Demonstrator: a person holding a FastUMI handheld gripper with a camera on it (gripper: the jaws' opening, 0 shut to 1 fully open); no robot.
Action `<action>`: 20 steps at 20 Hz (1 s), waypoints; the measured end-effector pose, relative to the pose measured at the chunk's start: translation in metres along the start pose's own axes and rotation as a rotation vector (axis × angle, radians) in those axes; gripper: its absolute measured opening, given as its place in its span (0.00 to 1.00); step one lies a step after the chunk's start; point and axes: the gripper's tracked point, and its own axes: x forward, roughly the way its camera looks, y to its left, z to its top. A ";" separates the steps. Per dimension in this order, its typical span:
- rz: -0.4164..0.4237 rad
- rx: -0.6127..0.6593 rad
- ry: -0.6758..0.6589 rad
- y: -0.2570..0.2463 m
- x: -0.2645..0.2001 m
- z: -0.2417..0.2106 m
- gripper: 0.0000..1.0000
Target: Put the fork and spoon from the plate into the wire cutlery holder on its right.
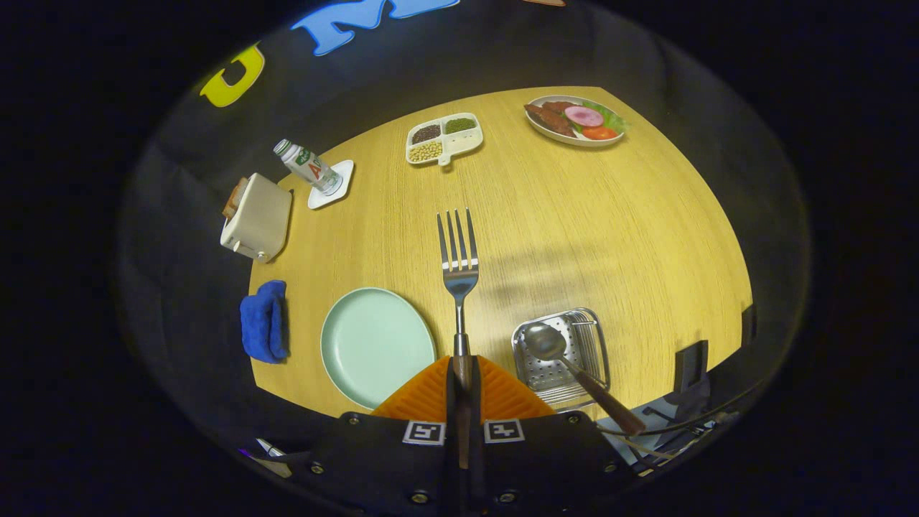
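The gripper [462, 377] is clamped tight on 1 fork [458, 269], both fingers pressing its handle, tines pointing straight ahead above the wooden table [560, 215]. Just ahead and left of the fingers sits 1 pale green plate [373, 345], bare on top. Just right of the fingers there's 1 wire cutlery holder [571, 352], and 1 spoon [567, 362] already lies in it, bowl down inside, brown handle sticking out toward the near edge of the table. Farther left of the plate, 1 blue cloth [264, 321] sits bunched at the table edge. Beyond that, 1 cream toaster [257, 217] with a slice of bread in it, and next to it 1 small bottle [309, 166] standing on 1 white coaster [332, 184]. Well beyond the fork tips, 1 divided dish [445, 138] with 3 filled compartments of grains or beans. Far ahead to the right, 1 plate of food [574, 120] with meat slices, tomato and lettuce
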 end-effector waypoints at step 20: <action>-0.101 0.024 0.179 -0.063 -0.015 -0.080 0.06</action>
